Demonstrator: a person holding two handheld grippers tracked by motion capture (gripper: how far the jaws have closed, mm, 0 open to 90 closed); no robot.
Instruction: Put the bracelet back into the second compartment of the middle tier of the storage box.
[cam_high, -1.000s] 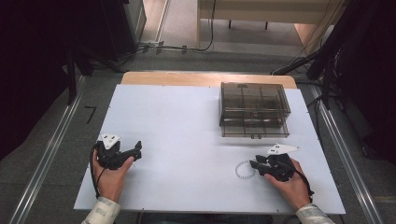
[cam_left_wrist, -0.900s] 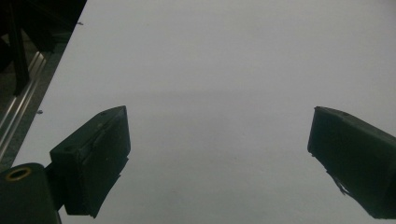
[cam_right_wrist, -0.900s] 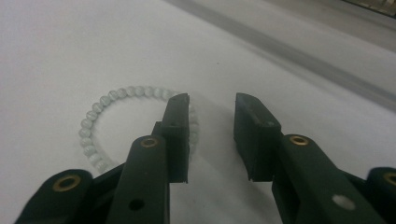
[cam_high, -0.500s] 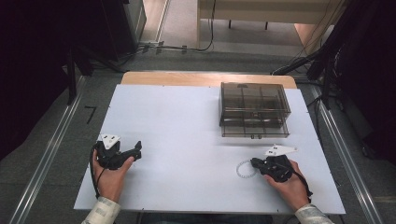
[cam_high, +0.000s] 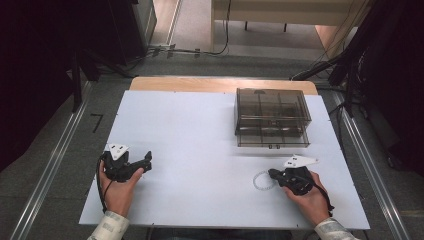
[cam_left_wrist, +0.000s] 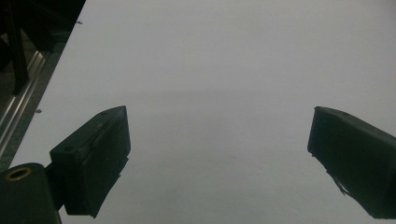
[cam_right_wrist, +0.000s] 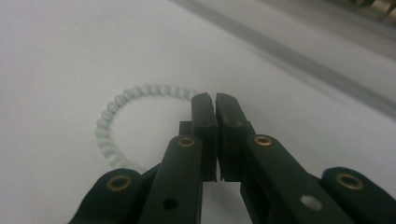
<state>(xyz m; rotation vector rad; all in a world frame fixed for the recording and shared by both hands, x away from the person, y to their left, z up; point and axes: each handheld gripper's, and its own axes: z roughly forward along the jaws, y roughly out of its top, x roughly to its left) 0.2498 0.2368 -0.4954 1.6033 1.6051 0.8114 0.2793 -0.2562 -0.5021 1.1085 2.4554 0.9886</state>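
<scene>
Right gripper (cam_high: 274, 174) has crept left over the last second and now sits at the bracelet's (cam_high: 262, 180) right edge, in front of the box (cam_high: 272, 117). Bracelet itself hasn't shifted: same spot on the board (cam_high: 200, 150), just ahead of the box's front face and a bit left of its right corner.

In the right gripper view (cam_right_wrist: 215, 100) the jaws are pressed together, only a hairline between them, tips right at the bead ring (cam_right_wrist: 116, 121) on its near-right arc. I can't tell if a bead is pinched in there; the tips cover the spot where the ring would pass. Ring lies flat and round, so my read is nothing lifted yet.

Left gripper (cam_high: 145, 161) hasn't moved, parked well left of the box near the board's left edge. Left gripper view: jaws spread wide (cam_left_wrist: 219, 140), bare board between them, holding nothing.

Box is shut as far as I can see, smoky walls, compartments inside, contents unclear.

Judgement: I'm at the grasp step. If the pinch has the beads, next is a lift toward the box; if not, reopen and straddle the strand. Risk: beads rolling out of a tip-only pinch.
</scene>
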